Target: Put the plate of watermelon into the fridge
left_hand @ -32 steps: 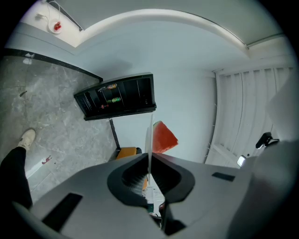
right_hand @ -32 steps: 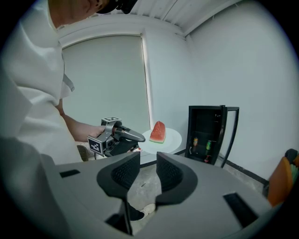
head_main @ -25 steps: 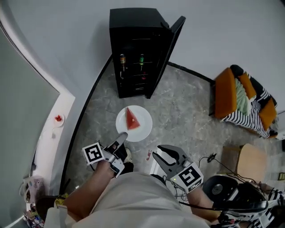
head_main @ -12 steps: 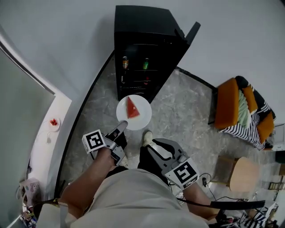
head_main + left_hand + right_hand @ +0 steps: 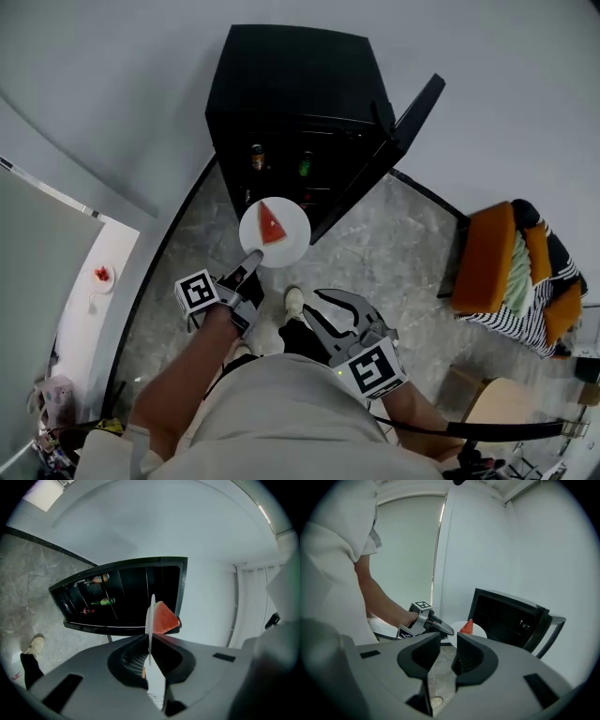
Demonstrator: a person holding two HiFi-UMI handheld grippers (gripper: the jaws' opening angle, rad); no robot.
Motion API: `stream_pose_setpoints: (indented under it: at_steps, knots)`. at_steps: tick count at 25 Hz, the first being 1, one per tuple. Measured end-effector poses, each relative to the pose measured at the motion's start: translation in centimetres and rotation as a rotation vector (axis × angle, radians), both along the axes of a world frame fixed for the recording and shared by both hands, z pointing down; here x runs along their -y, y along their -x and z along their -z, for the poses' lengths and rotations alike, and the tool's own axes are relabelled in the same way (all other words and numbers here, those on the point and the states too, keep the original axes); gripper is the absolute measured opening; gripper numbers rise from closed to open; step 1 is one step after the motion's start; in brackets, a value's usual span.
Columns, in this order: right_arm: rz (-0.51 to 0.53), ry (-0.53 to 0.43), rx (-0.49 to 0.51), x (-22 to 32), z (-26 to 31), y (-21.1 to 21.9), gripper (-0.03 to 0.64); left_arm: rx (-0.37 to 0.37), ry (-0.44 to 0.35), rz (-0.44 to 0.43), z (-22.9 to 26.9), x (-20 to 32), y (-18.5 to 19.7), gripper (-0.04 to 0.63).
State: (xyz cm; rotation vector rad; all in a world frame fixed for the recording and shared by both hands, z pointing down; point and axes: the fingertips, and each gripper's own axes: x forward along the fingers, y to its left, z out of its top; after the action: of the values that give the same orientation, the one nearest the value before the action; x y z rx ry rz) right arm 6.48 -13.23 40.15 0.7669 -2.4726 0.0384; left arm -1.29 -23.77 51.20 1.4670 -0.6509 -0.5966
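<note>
Fingers of your left gripper (image 5: 251, 265) were clamped on the near rim of the plate (image 5: 294, 238), which carried the watermelon (image 5: 270, 222) wedge. You held the plate above the floor (image 5: 394, 253), just before the open fridge (image 5: 291, 84). Fingers of your right gripper (image 5: 315, 307) stood slightly apart, empty.

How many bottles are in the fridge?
2 clear: an orange-labelled bottle and a green bottle, side by side in the fridge. A red thing nearby may be another.
</note>
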Motion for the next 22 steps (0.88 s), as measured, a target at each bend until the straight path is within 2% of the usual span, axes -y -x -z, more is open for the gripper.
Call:
stream_pose_setpoints:
  at_steps: [7, 12, 17, 22]
  knots:
    - [0.005, 0.093, 0.017, 6.4, -2.2, -6.1, 0.104, 0.119, 0.002, 0.051, -5.0, 10.0, -3.3, 0.025]
    - [-0.045, 0.148, 0.018, 8.8, -3.5, -10.1, 0.104, 0.145, 0.035, 0.078, -8.8, 16.0, -5.6, 0.024]
    - [-0.089, 0.177, -0.033, 10.2, -4.5, -13.9, 0.104, 0.156, 0.069, 0.093, -12.5, 21.1, -7.9, 0.025]
    - [-0.128, 0.213, -0.042, 11.6, -5.4, -16.1, 0.104, 0.191, 0.085, 0.098, -15.3, 25.5, -9.0, 0.025]
